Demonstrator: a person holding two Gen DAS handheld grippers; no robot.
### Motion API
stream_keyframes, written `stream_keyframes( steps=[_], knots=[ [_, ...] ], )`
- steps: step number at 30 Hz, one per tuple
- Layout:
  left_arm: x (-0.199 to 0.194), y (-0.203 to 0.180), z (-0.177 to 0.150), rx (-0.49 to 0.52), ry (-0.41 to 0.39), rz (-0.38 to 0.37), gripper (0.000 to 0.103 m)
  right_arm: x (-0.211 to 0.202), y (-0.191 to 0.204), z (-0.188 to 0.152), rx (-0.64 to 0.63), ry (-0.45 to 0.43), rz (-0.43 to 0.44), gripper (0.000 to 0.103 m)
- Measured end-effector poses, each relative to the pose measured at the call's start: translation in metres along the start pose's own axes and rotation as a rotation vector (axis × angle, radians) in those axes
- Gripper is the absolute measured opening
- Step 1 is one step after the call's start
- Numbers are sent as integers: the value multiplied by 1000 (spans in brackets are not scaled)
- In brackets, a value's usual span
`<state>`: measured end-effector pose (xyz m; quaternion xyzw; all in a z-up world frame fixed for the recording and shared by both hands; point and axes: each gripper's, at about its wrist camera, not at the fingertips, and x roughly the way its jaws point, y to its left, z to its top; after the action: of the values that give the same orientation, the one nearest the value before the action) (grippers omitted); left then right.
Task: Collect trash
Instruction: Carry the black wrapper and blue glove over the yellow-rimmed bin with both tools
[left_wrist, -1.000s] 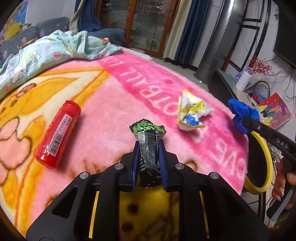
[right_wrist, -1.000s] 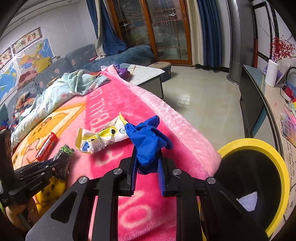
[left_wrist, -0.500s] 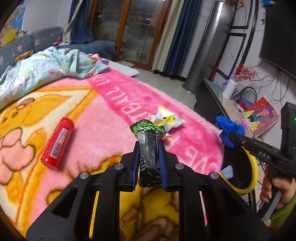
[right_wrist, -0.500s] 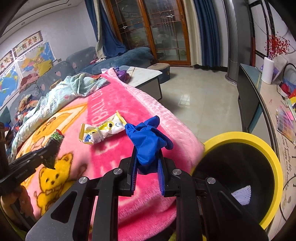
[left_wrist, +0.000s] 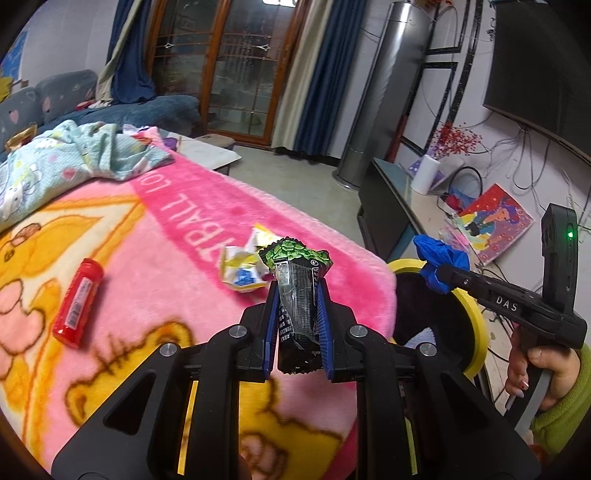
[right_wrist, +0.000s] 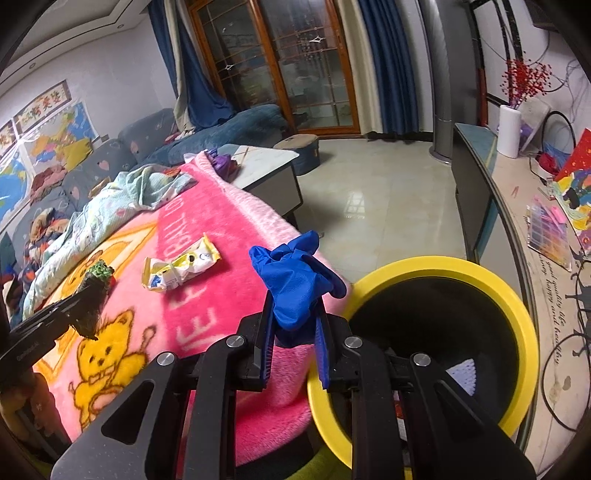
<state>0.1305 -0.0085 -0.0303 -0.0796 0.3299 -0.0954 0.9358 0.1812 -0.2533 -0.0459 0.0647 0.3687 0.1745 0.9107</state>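
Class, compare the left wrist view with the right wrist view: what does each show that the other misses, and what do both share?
Only the left wrist view shows the red tube lying on the pink blanket and the person's right hand.

Only the right wrist view shows the wall maps.

Both show the left gripper shut on the black-green wrapper, the right gripper shut on the blue glove, the yellow-white wrapper and the yellow-rimmed bin.

Indoor lighting, even and moderately bright; source seems overhead, though no lamp is clearly in view. Shadows soft, weak. Pale glare patch on the floor tiles. Glass doors dark, with small reflected glints. Strong fisheye bend: walls and curtains bow toward the edges, black vignette fills the corners. Pink blanket saturated, fairly sharp. Yellow bin interior nearly black, detail lost.
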Motion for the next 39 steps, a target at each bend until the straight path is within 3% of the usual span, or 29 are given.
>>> stream_keyframes(
  steps=[26, 39],
  knots=[
    [38, -105, -1, 189, 38, -159, 13, -49, -102, -9, 198, -76, -107, 18],
    [67, -151, -18, 277, 91, -228, 13, -49, -144, -22, 298, -45, -128, 20]
  ],
)
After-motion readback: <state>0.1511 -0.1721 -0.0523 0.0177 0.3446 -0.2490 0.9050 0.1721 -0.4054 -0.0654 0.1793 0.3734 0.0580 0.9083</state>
